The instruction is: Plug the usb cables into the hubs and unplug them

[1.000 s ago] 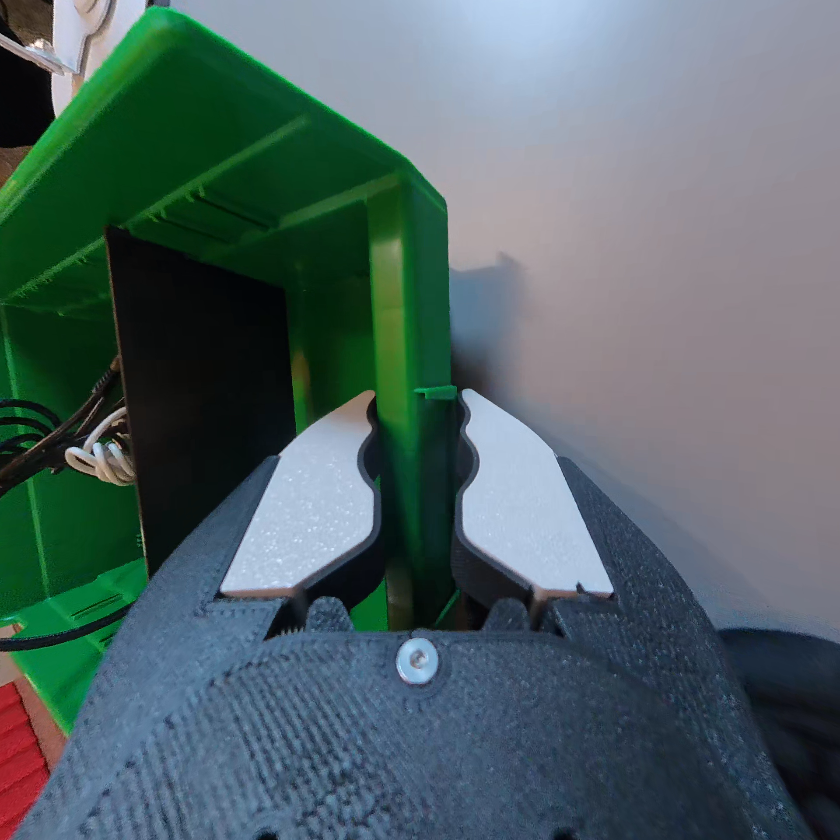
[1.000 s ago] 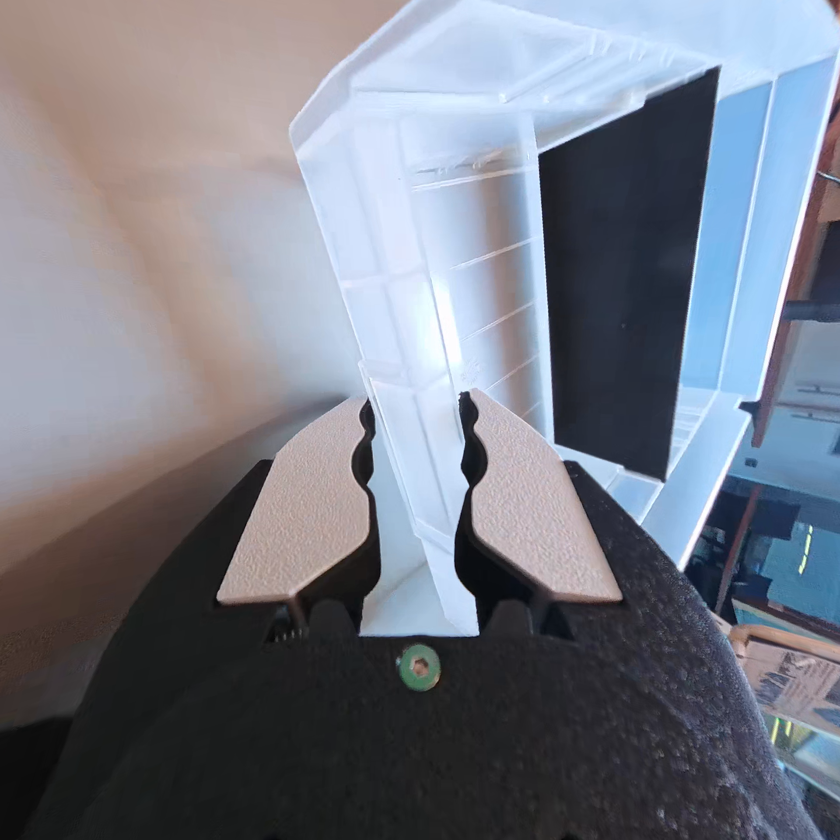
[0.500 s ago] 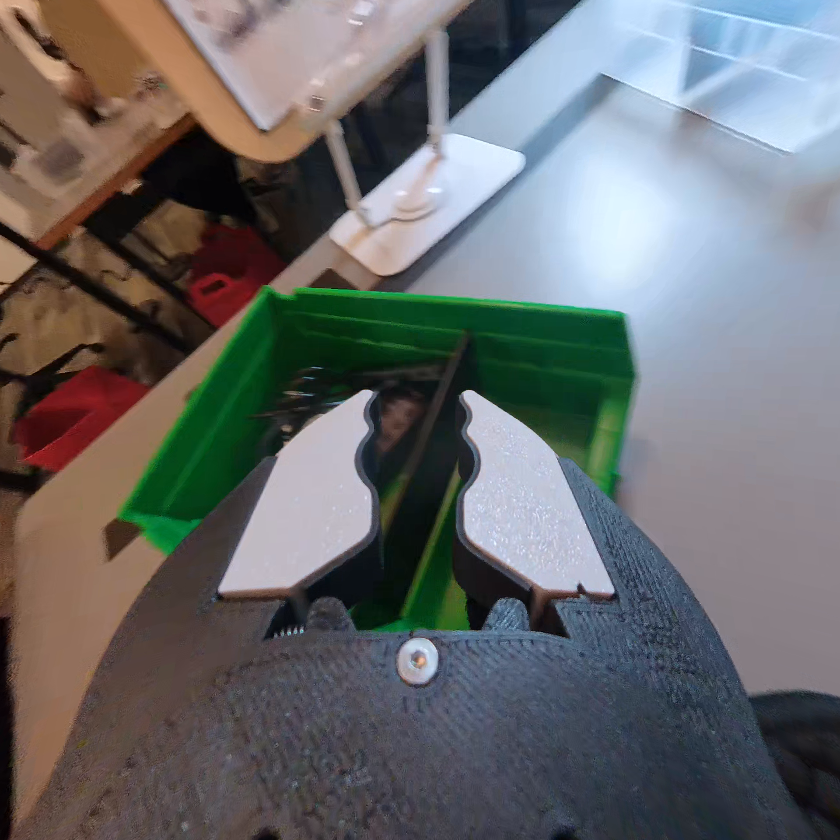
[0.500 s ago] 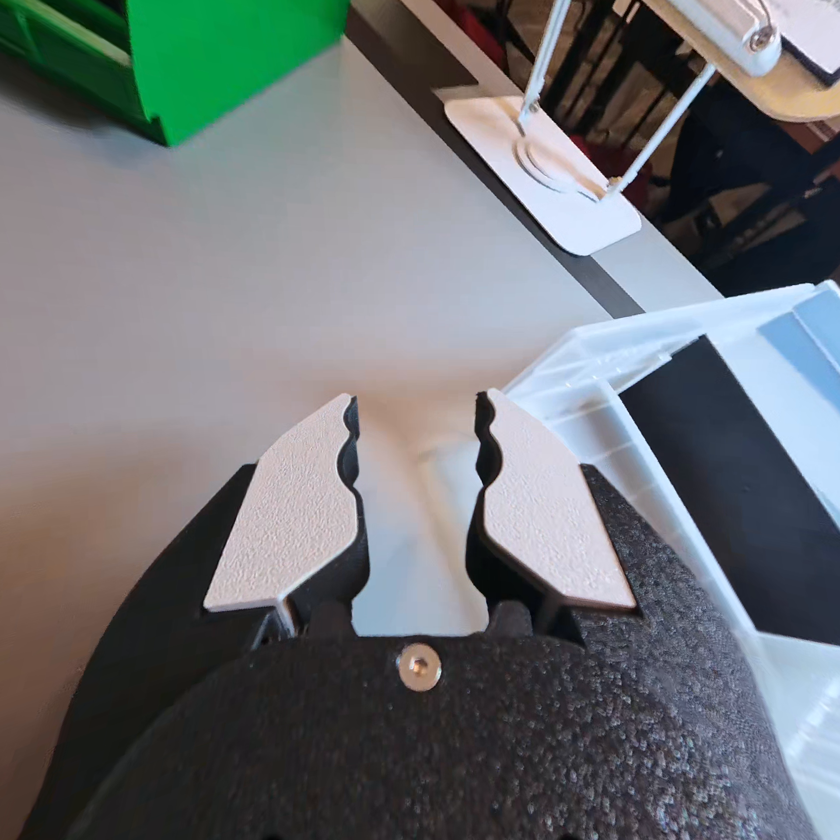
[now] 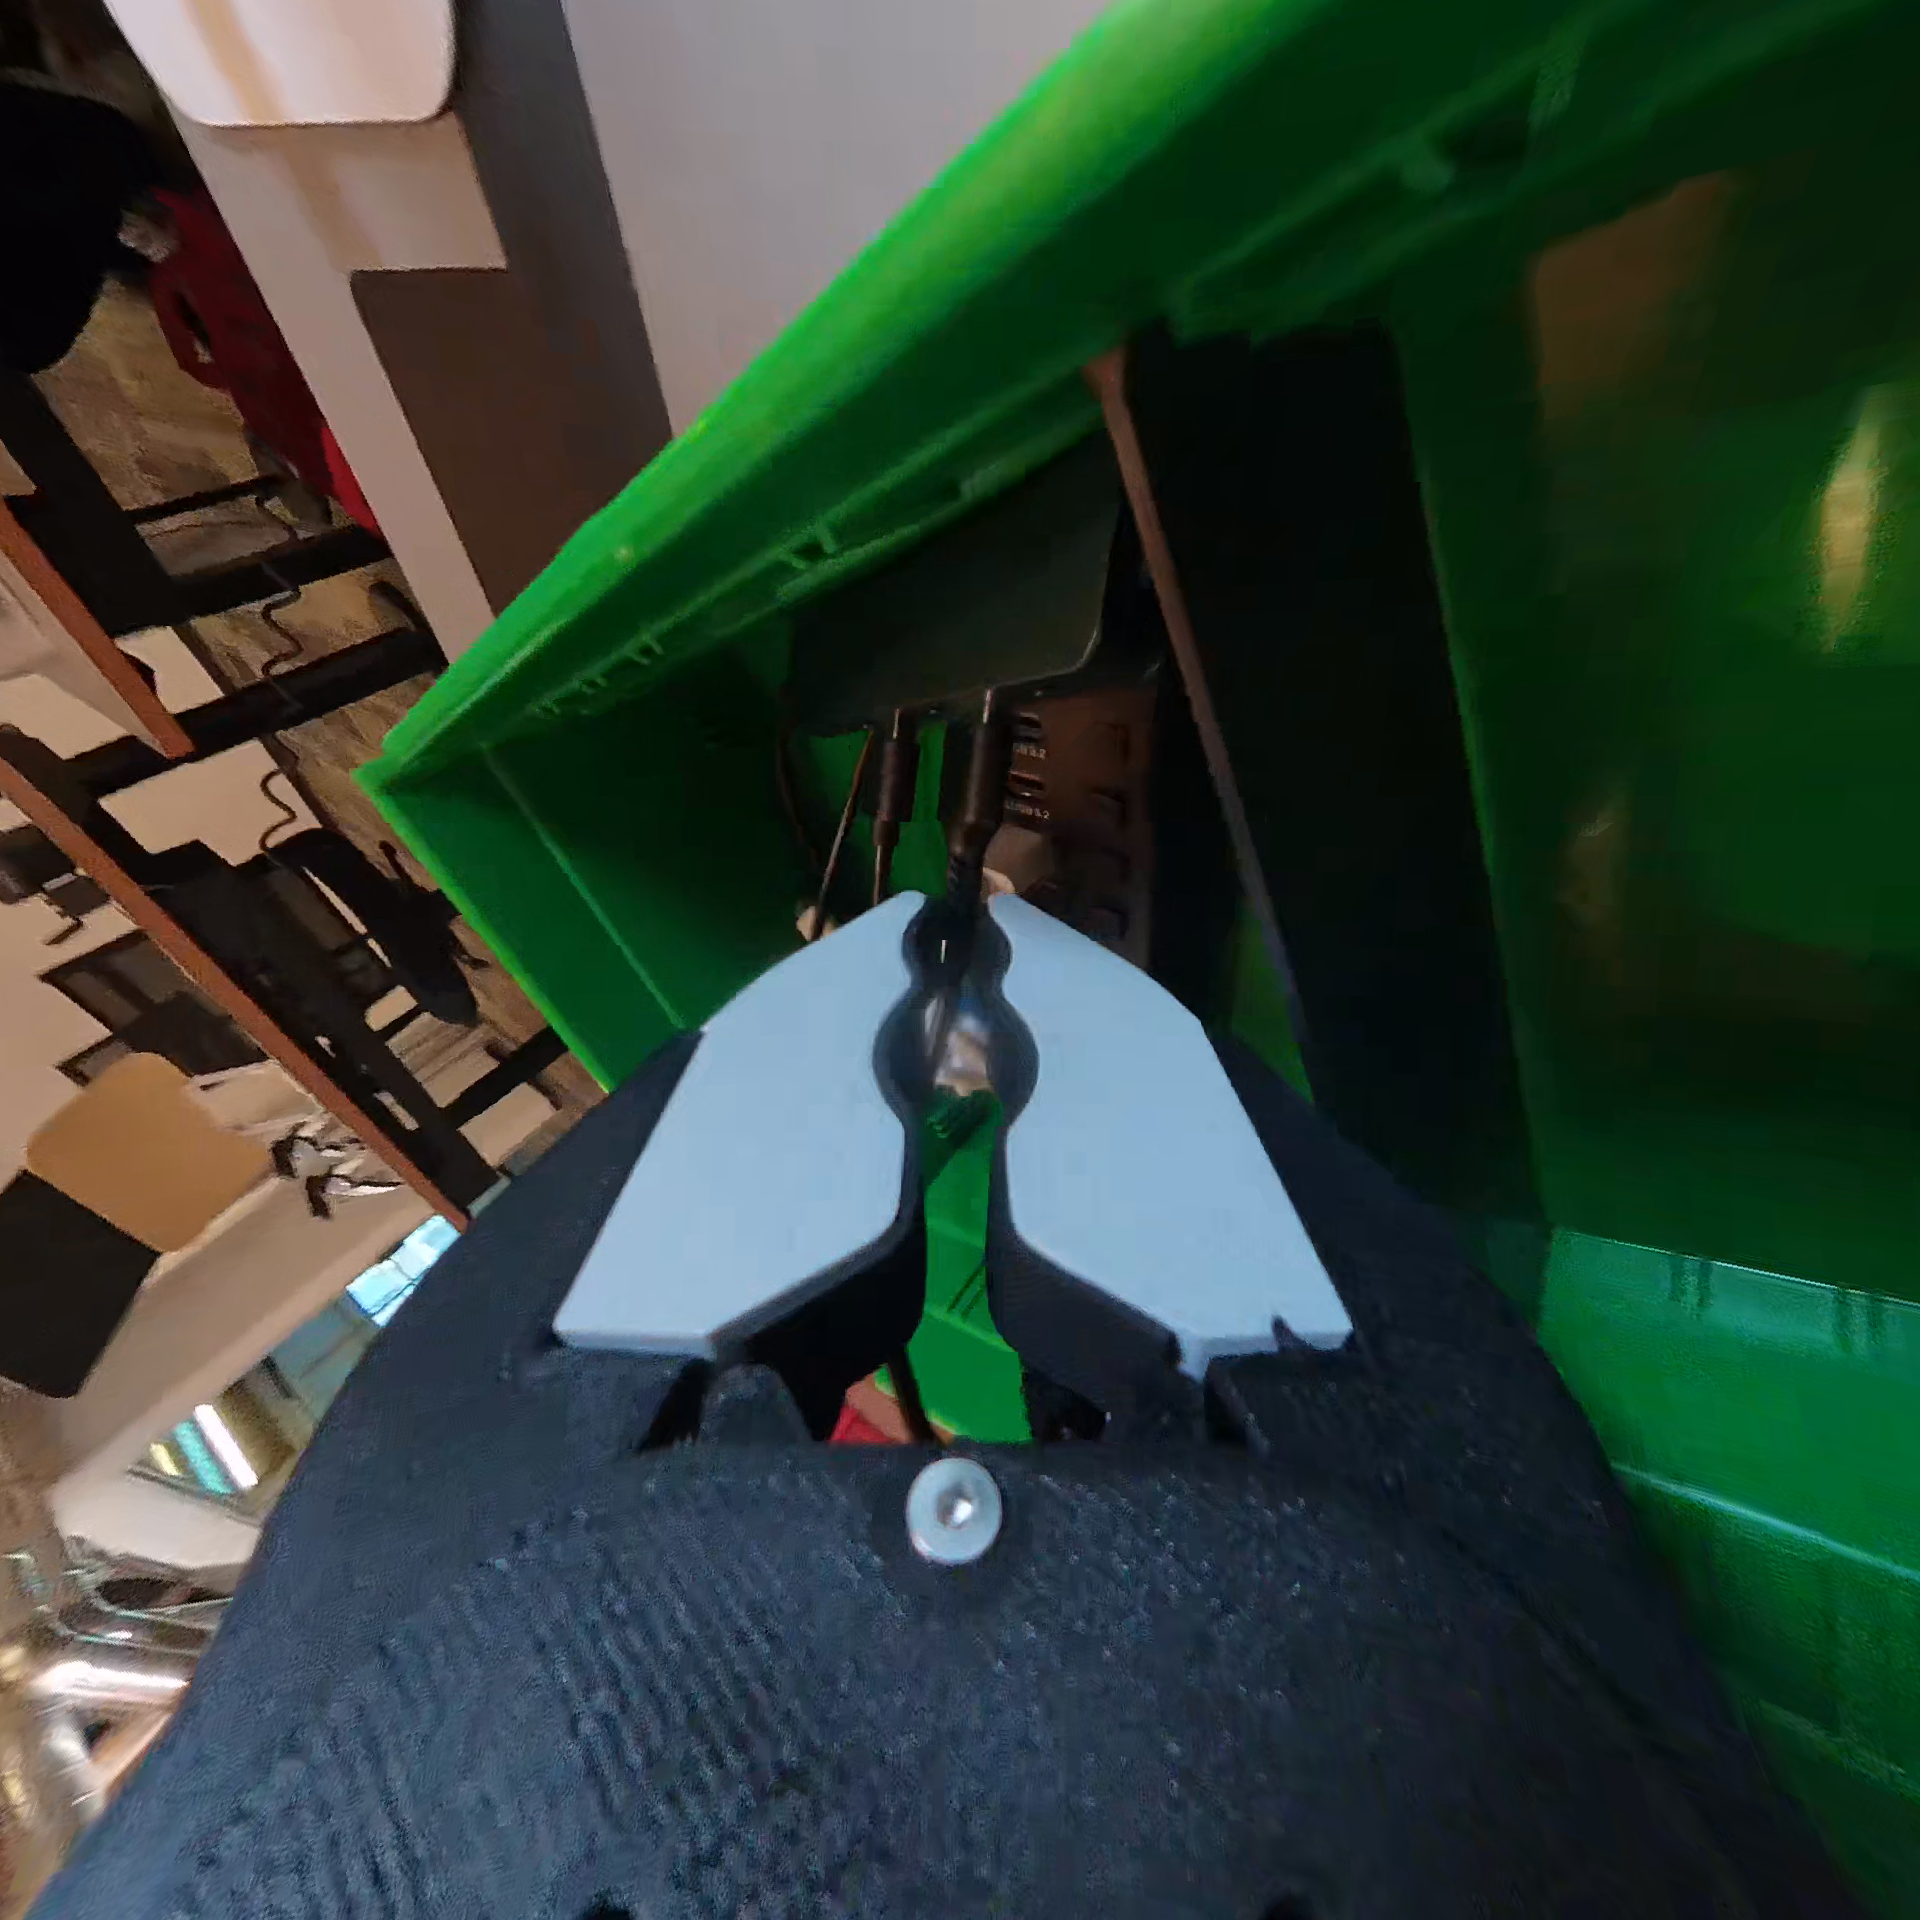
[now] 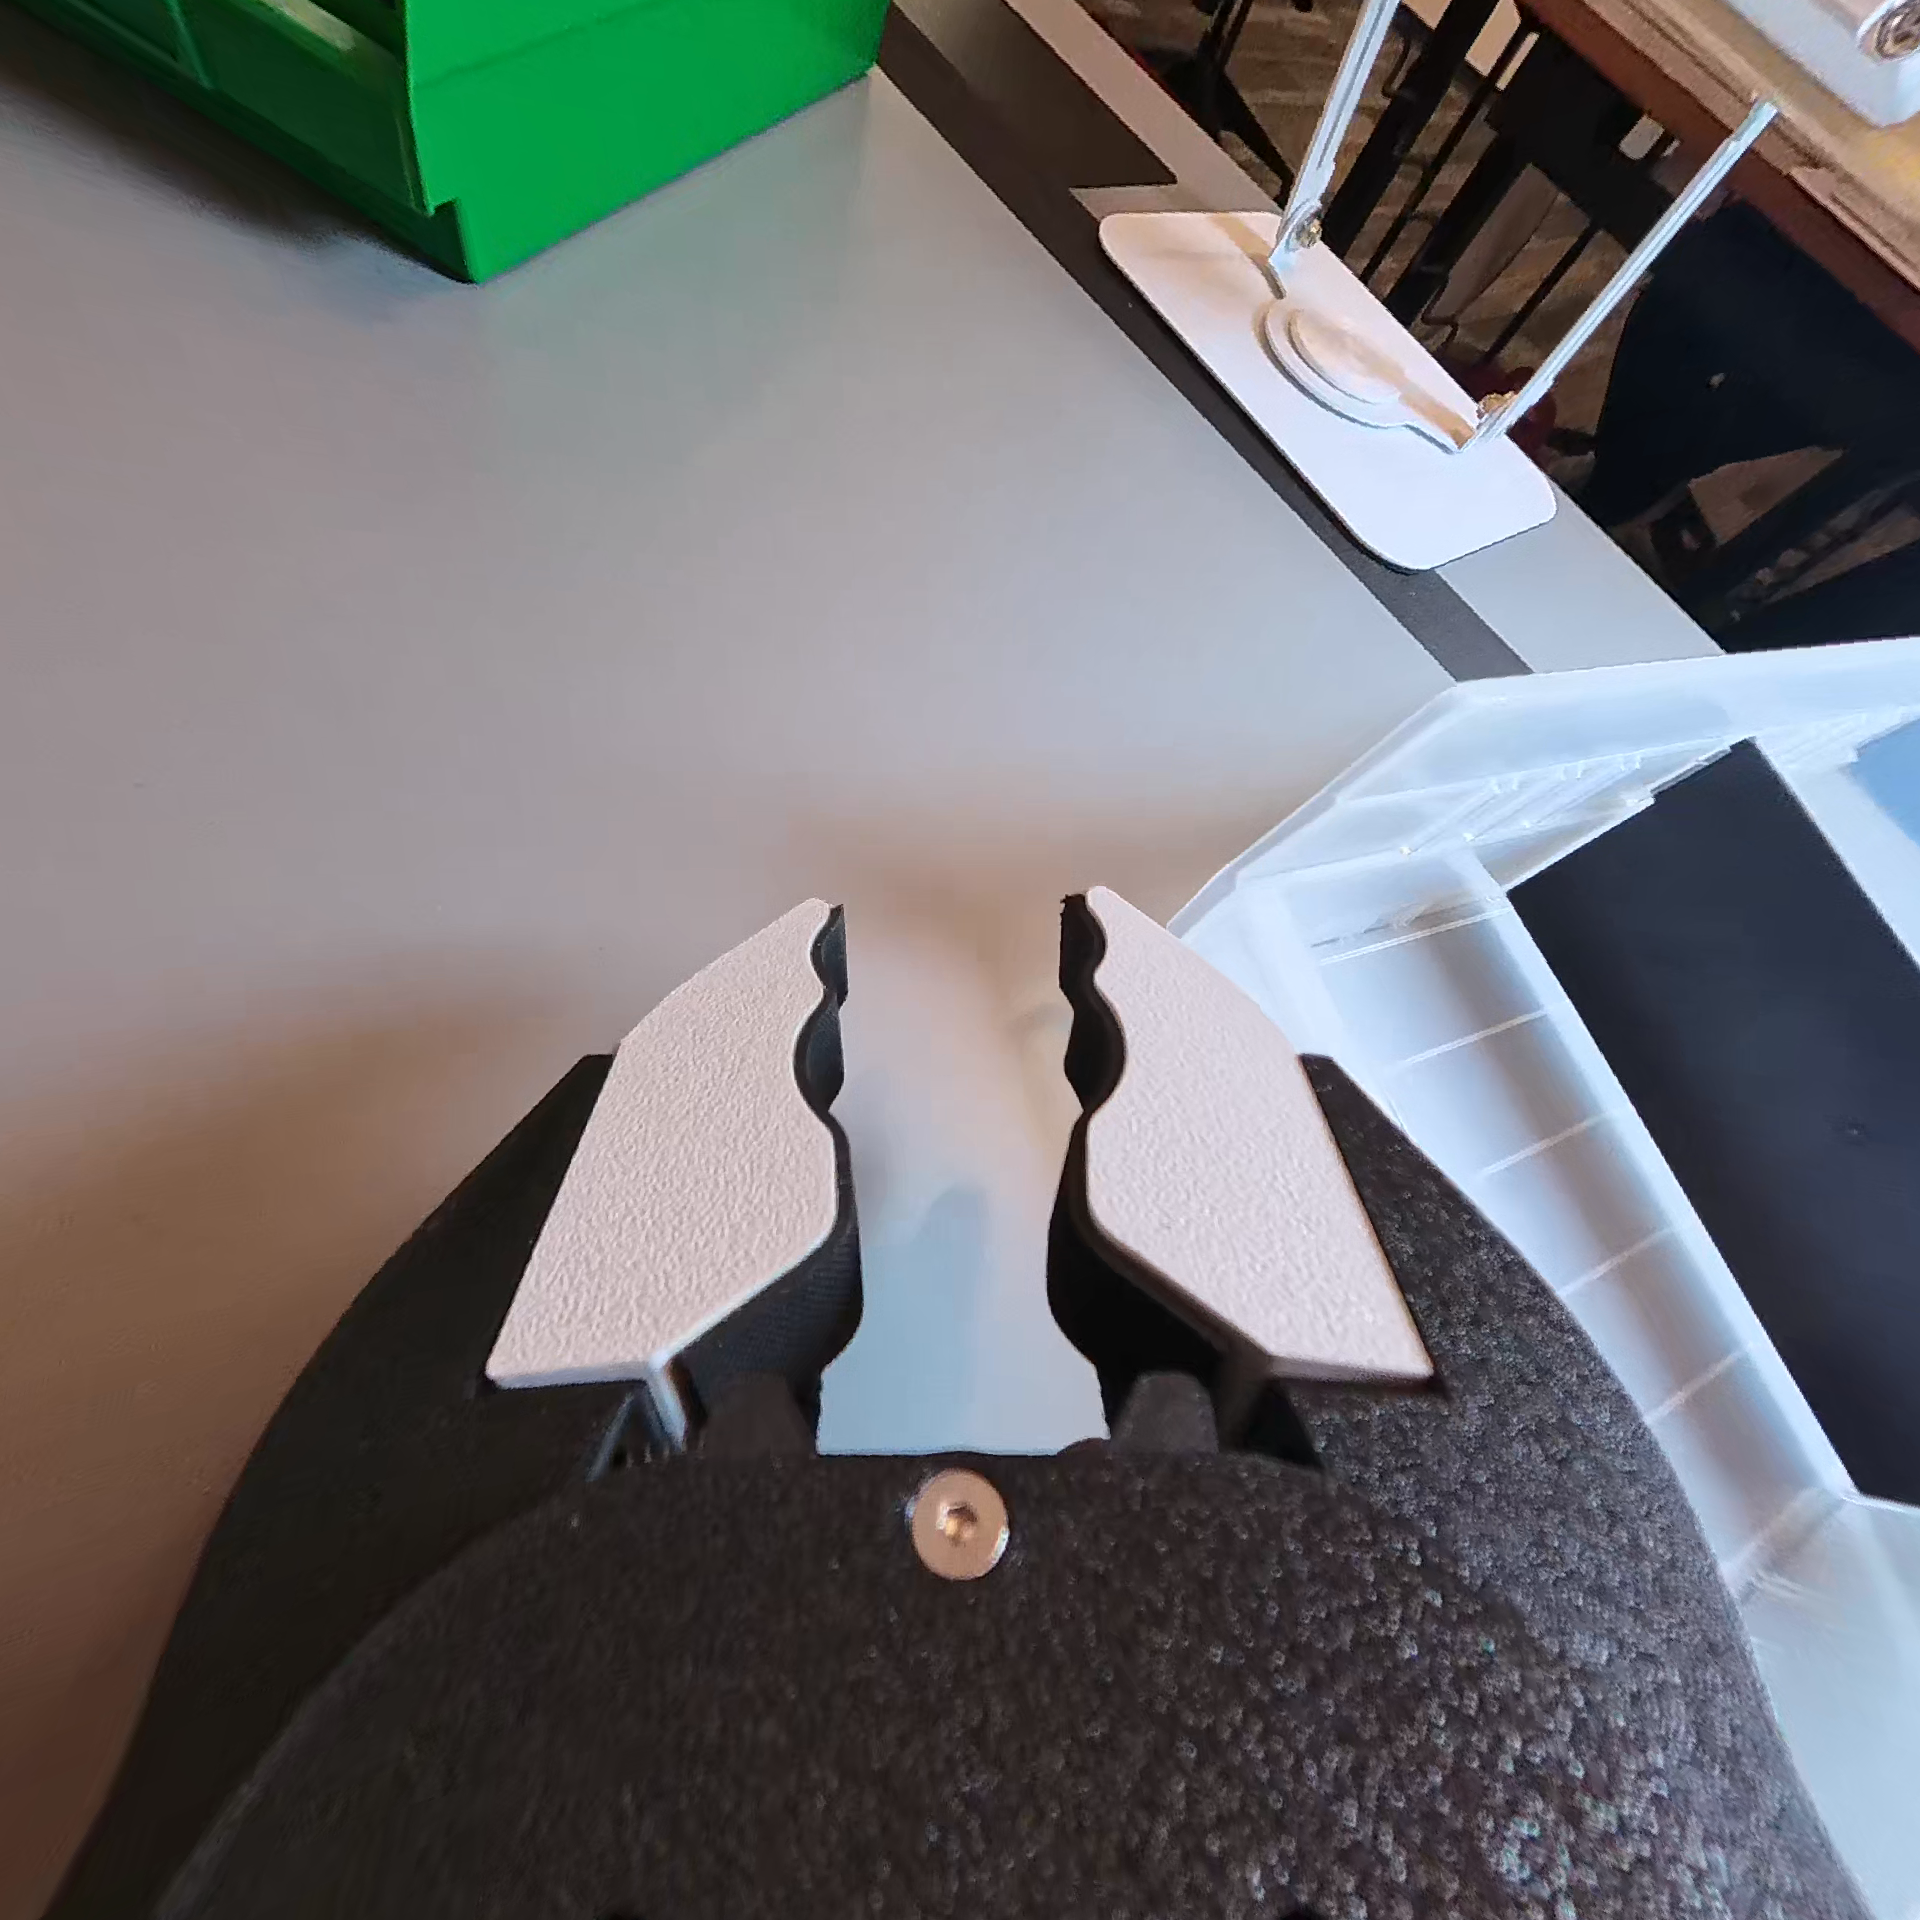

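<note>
In the left wrist view my left gripper point(image 5: 951, 920) reaches into a green bin point(image 5: 1662, 935). It is shut on a thin black usb cable point(image 5: 964, 868). The cable's plug point(image 5: 975, 779) sits in a dark hub point(image 5: 935, 623) against the bin wall. A second black plug point(image 5: 894, 774) is in the hub beside it. My right gripper point(image 6: 951, 914) is open and empty above the grey table point(image 6: 520, 675), just left of a clear plastic bin point(image 6: 1455, 935). The view is tilted and partly blurred.
A black divider point(image 5: 1351, 727) stands in the green bin, and another black divider point(image 6: 1766, 1091) in the clear bin. The green bin point(image 6: 582, 135) also shows at the far left in the right wrist view. A white stand base point(image 6: 1351, 416) sits at the table's far edge. My hands' fingertips stand some 40 cm from each other.
My left gripper has gone down into the green bin and shut on the black usb cable. My right gripper let go of the clear bin's wall earlier and now stands wider open.
</note>
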Demonstrator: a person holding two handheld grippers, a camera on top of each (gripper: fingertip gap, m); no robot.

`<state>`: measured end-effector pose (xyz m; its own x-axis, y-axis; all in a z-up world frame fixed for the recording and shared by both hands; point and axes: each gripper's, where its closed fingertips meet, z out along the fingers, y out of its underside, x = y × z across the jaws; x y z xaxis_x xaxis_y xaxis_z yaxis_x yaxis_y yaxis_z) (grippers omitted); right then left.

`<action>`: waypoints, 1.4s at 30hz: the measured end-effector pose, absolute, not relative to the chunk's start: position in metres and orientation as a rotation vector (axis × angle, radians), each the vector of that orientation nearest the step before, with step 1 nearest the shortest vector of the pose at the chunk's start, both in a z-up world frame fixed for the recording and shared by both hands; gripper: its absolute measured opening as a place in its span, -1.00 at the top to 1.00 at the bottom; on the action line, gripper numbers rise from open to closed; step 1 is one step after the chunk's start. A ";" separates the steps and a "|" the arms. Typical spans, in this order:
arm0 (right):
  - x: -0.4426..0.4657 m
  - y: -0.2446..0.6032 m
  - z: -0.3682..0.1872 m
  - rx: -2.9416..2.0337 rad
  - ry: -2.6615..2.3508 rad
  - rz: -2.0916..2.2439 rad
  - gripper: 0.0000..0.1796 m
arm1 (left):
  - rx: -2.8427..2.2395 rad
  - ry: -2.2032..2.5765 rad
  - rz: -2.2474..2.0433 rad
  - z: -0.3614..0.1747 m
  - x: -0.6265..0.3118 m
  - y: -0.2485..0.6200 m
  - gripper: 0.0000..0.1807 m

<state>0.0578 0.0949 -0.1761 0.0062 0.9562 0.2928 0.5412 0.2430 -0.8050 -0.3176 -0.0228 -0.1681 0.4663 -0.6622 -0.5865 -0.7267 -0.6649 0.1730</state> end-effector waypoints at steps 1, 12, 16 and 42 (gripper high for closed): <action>0.059 0.095 -0.175 -1.413 -1.646 0.613 0.56 | -2.597 1.260 0.980 -0.168 -0.319 -0.022 0.92; 0.055 0.092 -0.162 -1.366 -1.602 0.711 0.59 | -2.202 0.790 1.077 -0.001 -0.316 -0.030 0.93; 0.050 0.079 -0.149 -1.319 -1.578 0.780 0.59 | -2.025 0.744 0.998 0.058 -0.268 -0.036 0.93; 0.056 -0.014 -0.060 -0.779 -1.642 1.230 0.87 | -1.787 1.205 -0.035 -0.055 0.042 -0.020 0.94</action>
<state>0.0555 -0.0142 -0.0598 -0.3845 0.8758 0.2919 -0.0342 0.3025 -0.9525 0.0417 -0.0199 -0.0549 0.5145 -0.7328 -0.4454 -0.7056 -0.0666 -0.7054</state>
